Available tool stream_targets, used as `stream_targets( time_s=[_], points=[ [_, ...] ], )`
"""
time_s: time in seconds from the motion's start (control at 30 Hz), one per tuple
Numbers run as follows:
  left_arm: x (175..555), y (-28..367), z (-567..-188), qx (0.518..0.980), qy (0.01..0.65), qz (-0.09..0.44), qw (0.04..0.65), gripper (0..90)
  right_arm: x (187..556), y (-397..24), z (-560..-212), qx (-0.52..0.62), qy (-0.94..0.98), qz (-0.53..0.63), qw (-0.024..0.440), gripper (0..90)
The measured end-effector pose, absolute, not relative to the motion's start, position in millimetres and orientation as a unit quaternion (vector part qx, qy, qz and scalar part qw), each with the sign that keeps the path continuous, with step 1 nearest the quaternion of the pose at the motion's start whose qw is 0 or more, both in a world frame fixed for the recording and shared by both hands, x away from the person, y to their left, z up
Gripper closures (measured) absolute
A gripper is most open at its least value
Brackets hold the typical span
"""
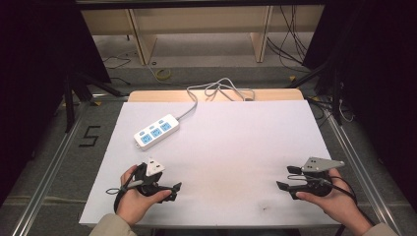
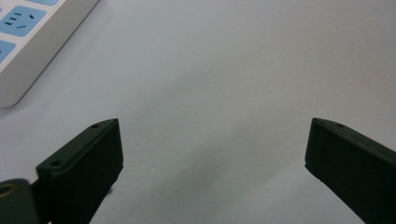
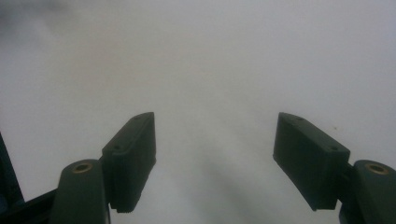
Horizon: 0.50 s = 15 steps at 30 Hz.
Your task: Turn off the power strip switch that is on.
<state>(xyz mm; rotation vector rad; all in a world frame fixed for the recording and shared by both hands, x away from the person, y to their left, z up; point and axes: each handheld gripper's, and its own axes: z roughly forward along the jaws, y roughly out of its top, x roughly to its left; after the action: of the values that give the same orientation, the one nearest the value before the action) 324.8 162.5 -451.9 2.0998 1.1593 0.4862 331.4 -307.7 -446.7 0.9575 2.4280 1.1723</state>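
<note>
High view gives me a broad white rectangular surface (image 1: 236, 162), matte and bare over most of its area, laid on a pale wooden board whose far edge shows beyond it. My left gripper (image 1: 175, 189) sits near the surface's near-left corner, held in a hand (image 1: 134, 199), and its jaws stand wide apart with nothing between them; the left gripper view confirms the gap over plain white surface. My right gripper (image 1: 287, 178) is near the near-right edge, well apart from the left, jaws likewise spread and holding nothing. The white plastic power strip with three blue socket panels (image 1: 156, 131) lies flat and angled toward the far-left part of the surface, well ahead of the left gripper; in the left gripper view its corner (image 2: 28, 42) sits at the upper left. Its grey cord (image 1: 221, 90) runs off the far edge in loose loops. Beyond, I see light wooden shelving frames (image 1: 196, 29), a grey floor with trailing cables, and dark curtains (image 1: 34, 73) on both sides.
</note>
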Motion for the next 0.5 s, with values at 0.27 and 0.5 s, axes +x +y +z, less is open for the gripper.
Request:
stream_targets(
  time_s=[0.27, 0.5],
  points=[
    [325.3, 166.1, -450.0, 0.803, 0.463, 0.201, 0.315, 34.2, 331.4, -306.0, -446.9, 0.332, 0.841, 0.403, 0.137, 30.3],
    [326.6, 172.0, -444.1, 0.803, 0.463, 0.22, 0.306, 83.9, 331.5, -306.6, -447.1, 0.332, 0.842, 0.402, 0.138, 30.3]
  ],
)
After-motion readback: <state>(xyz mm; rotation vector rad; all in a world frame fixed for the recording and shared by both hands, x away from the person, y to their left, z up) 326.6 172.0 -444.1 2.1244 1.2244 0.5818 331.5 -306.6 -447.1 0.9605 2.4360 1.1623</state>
